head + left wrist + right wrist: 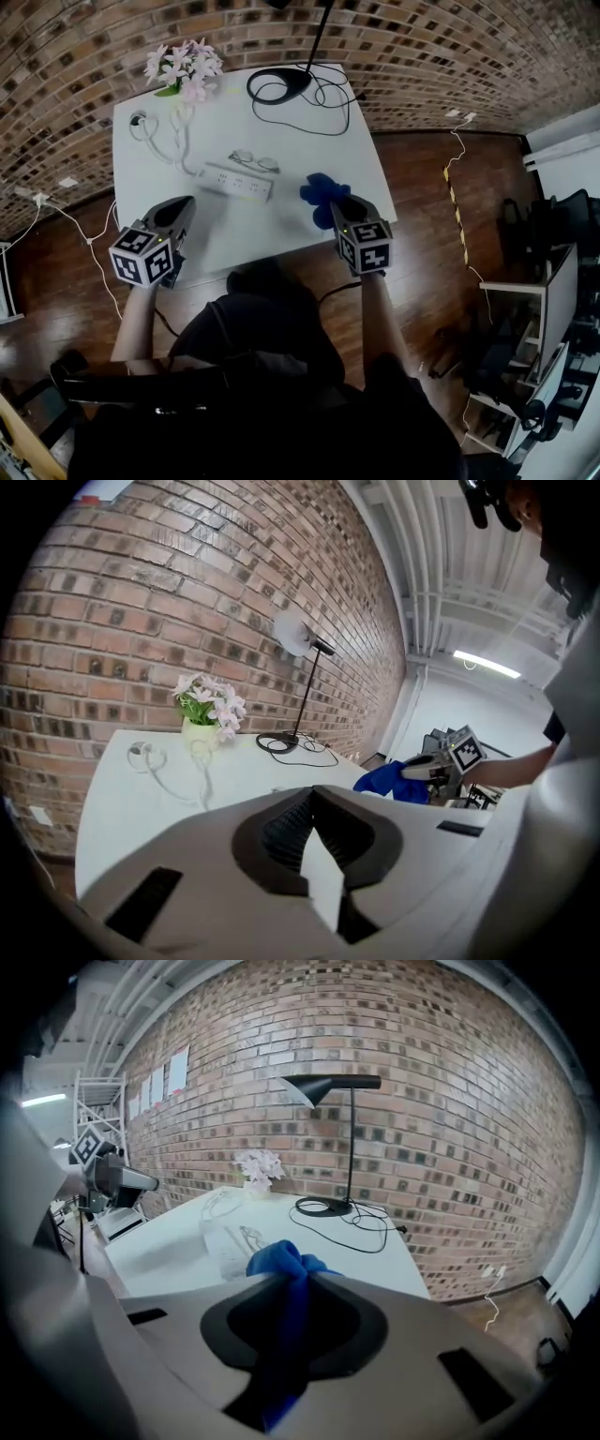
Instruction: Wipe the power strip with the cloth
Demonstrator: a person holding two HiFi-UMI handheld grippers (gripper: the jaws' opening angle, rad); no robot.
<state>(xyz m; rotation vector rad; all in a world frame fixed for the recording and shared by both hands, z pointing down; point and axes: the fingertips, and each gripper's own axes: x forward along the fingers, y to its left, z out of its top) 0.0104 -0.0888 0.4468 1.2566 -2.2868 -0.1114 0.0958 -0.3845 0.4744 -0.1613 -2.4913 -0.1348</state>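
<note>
glasses (253, 160) lie just beside the power strip (234, 182); lamp cable (323, 98) beyond.

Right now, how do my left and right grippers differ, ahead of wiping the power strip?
The left gripper has its jaws together with nothing between them; the right gripper is clamped on the blue cloth. The left gripper sits left of the power strip; the right gripper sits to its right. Both point toward the brick wall, and neither touches the power strip.
</note>
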